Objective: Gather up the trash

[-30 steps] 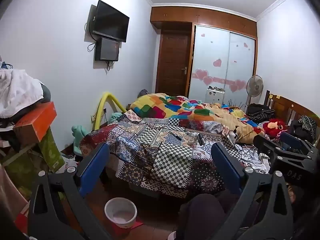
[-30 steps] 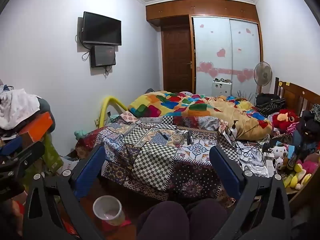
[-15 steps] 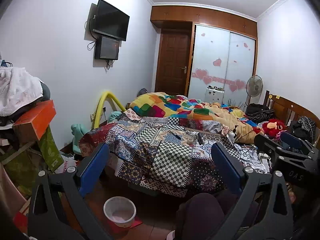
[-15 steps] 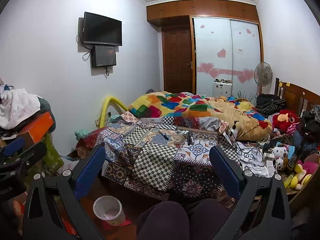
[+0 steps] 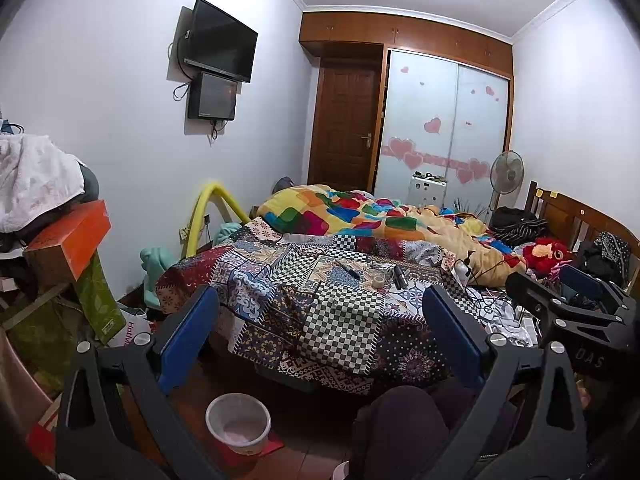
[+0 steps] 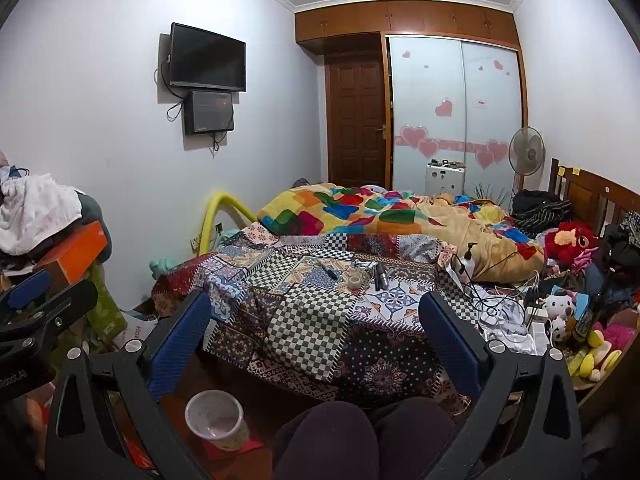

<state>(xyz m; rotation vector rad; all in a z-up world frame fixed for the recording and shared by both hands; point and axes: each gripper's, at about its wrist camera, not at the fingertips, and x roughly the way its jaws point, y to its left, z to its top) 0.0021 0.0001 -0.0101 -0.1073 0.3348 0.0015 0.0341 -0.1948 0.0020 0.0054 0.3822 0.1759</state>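
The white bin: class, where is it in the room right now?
In both wrist views the white bin stands on the floor at lower left, on a red mat, just in front of the bed's patchwork cover, beside the person's knees.

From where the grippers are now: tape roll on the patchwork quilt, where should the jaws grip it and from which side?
The tape roll seems to lie flat, hole up, on the patchwork quilt. Come from straight above and pinch across the outer rim, or one wall through the hole. Close the jaws along the near-far line; small black items sit close on its right.
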